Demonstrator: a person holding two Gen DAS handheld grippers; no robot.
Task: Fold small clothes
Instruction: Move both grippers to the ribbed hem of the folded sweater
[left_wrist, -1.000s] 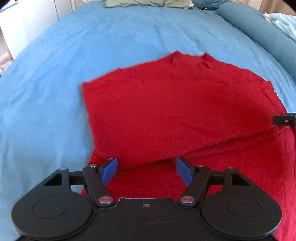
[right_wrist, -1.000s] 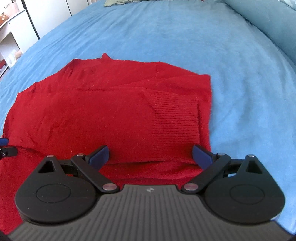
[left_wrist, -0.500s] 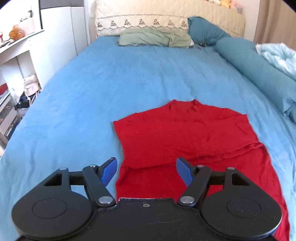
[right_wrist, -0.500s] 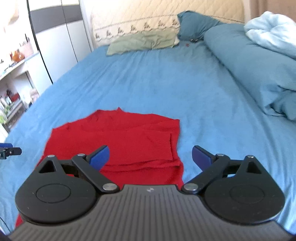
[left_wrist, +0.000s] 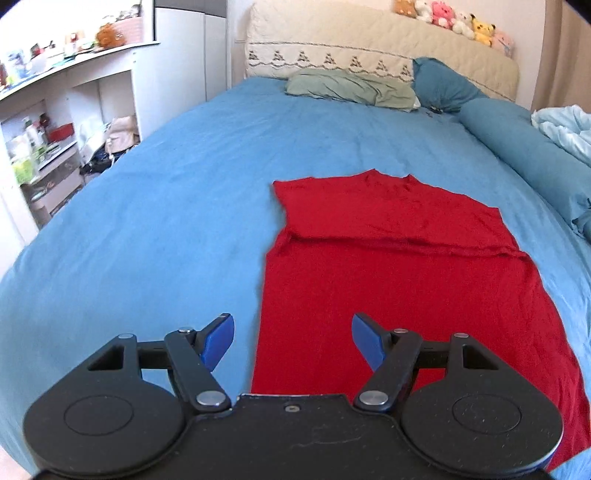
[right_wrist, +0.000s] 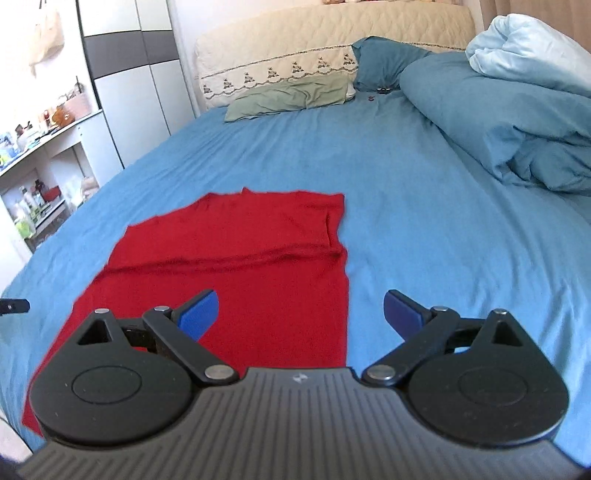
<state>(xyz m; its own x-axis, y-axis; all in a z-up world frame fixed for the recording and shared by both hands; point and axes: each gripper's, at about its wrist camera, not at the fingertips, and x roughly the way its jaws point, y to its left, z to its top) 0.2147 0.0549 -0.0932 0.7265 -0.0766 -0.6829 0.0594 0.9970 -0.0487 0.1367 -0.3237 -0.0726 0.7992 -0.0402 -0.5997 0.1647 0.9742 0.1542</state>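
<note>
Two grippers are held above a bed (left_wrist: 155, 229) covered by a blue sheet, on which a red garment (left_wrist: 399, 273) is laid flat. A fold line is seen running across the garment, the far part lying doubled over the near part. At the head of the bed a cream quilted headboard (left_wrist: 369, 48) is seen, with a green pillow (left_wrist: 351, 88) and a dark teal pillow (left_wrist: 443, 85) resting against it. Several plush toys (left_wrist: 454, 18) are lined along the top of the headboard. A rolled blue duvet (right_wrist: 498, 107) is piled at the right side of the bed, with a pale blue blanket (right_wrist: 528, 48) on top of it. White shelves (left_wrist: 55, 122) crowded with small items are placed beside the bed on the left, and a white and grey wardrobe (right_wrist: 122, 85) is seen beyond them.

The left gripper (left_wrist: 291, 341) is held over the garment's near left edge, its blue-padded jaws spread wide with nothing between them. The right gripper (right_wrist: 301, 314) is held over the garment's near right edge, its jaws likewise spread wide and empty. Neither gripper is seen touching the cloth. In the right wrist view a small part of the left gripper is visible at the left border.
</note>
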